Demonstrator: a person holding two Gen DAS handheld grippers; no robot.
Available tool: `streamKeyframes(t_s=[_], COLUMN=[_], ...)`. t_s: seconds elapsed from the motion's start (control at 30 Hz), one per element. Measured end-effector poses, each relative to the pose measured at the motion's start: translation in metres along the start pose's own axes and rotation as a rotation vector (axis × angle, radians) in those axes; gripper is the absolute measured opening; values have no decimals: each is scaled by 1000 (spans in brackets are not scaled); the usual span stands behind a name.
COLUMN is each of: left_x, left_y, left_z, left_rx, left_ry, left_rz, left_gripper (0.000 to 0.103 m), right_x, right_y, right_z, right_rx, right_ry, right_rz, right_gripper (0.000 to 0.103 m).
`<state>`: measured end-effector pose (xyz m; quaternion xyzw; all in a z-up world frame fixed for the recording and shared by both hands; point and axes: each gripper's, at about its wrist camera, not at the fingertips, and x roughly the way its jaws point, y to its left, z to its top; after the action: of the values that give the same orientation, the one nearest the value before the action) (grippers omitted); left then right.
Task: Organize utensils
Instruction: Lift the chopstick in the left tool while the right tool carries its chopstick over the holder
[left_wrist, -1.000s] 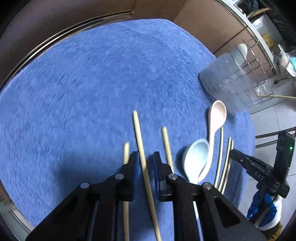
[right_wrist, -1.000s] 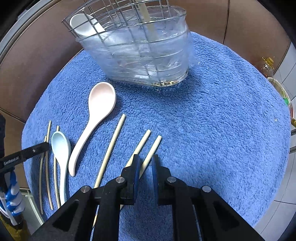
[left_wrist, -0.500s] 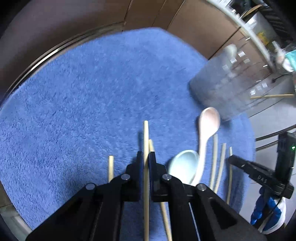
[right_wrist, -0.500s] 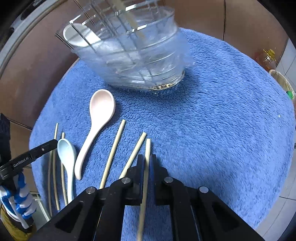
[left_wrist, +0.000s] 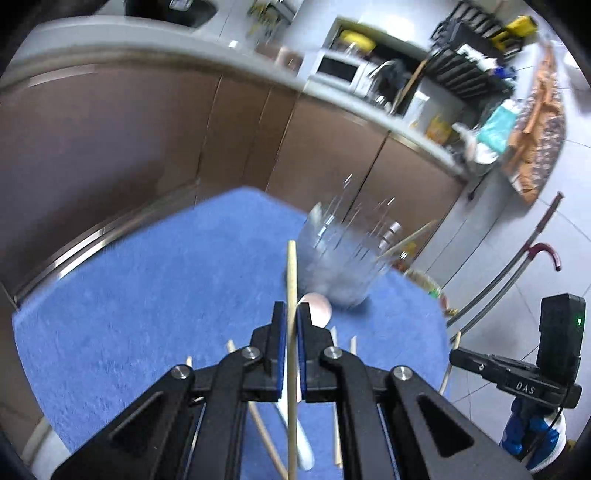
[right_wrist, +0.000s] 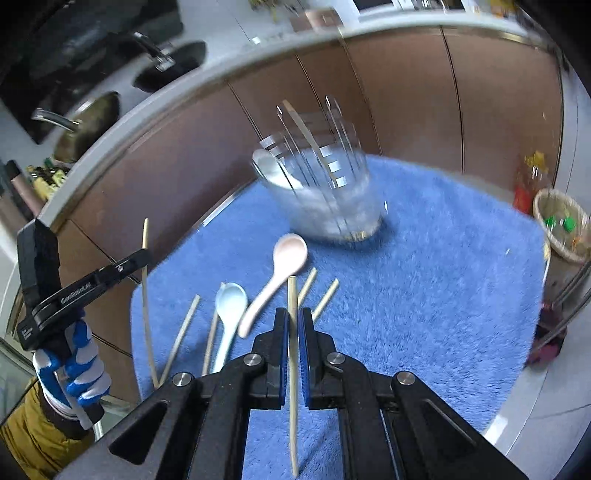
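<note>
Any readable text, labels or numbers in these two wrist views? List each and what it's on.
"DAS": white letters on the black arm of the right tongs, left wrist view.
White lettering on the black arm of the left tongs, right wrist view: too small and blurred to read reliably.
Bottles and packets on the counter: labels blurred, unreadable.

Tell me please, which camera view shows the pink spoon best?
The right wrist view: the pink spoon lies whole on the blue towel, bowl and handle both visible. In the left wrist view only its bowl peeks out behind the left gripper.
</note>
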<state>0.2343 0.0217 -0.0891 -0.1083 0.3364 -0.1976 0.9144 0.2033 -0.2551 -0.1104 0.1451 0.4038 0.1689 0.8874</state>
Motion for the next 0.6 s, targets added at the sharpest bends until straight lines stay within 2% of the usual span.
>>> streamKeyframes(t_s=[0.2, 0.33, 0.47, 0.6], left_x=[-16, -11, 4, 33], left_y=[-26, -39, -51, -64], left_z=[46, 85, 127, 157], left_rx=[25, 17, -4, -13], left_ry=[-108, -186, -258, -307], left_rz=[-54, -60, -54, -50], left_gripper=[4, 5, 4, 4], right_x=[-44, -75, -94, -85], right_y=[26, 43, 56, 62], right_z=[29, 63, 108, 149], right_rx=[-49, -92, -121, -153], right_ry=[-164, -304, -463, -575], right_rz=[18, 41, 47, 21], right_gripper=[6, 6, 6, 6])
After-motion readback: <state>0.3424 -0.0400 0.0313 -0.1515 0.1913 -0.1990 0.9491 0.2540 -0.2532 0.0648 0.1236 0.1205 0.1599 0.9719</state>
